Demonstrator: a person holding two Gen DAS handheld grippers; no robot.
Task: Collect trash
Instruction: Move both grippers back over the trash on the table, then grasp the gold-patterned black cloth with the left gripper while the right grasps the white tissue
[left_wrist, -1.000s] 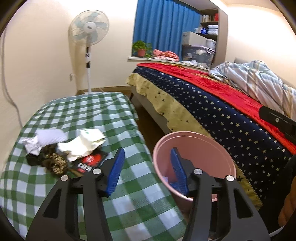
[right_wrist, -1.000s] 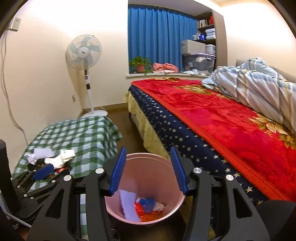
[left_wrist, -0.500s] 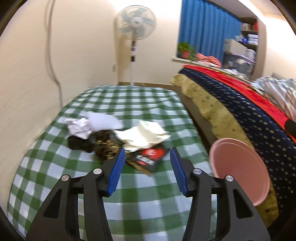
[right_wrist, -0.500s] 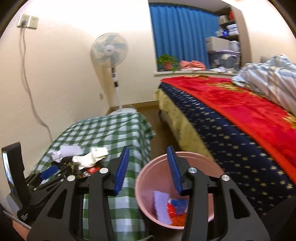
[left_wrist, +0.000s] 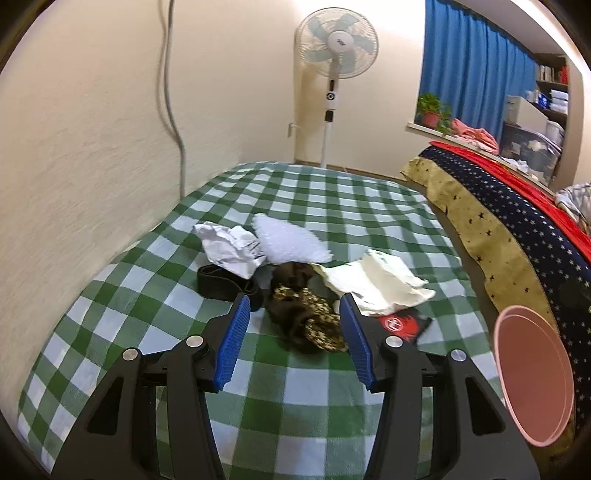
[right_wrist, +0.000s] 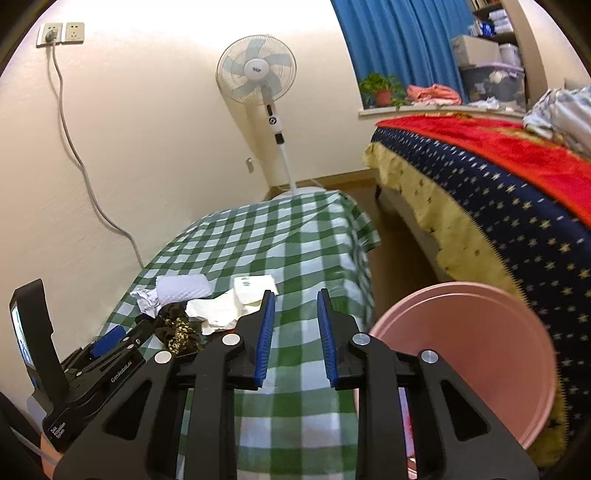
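Blue-padded black fingers of the left gripper (left_wrist: 293, 334) frame the nearest scrap of rubbish, a dark brown and gold-speckled crumpled wrapper (left_wrist: 308, 319) lying on the green-and-white checked tablecloth (left_wrist: 122, 328); the jaws stand wide apart and empty, either side of it but not yet touching. The right gripper (right_wrist: 295, 338), jaws likewise apart and holding nothing, hovers near the table's edge, with the round pink plastic bin (right_wrist: 476, 354) just to its right on the floor between table and bed. Just beside the speckled wrapper lie a black-and-red printed packet (left_wrist: 404, 323), partly under a crumpled cream paper bag (left_wrist: 373, 280), and a black band-like item (left_wrist: 221, 282). Behind these sit a ball of crumpled white paper (left_wrist: 229, 247) and a white quilted pad (left_wrist: 290, 240), touching each other. Farther back stand a white pedestal fan (left_wrist: 334, 55) against the cream wall and, to the right, a bed with a navy star-print cover (left_wrist: 517, 206) before blue curtains (left_wrist: 469, 70). The step in hand appears to be the approach for a pick-up. The next move likely calls for lowering the left gripper around the wrapper, closing on that piece alone, and carrying it right to the bin.
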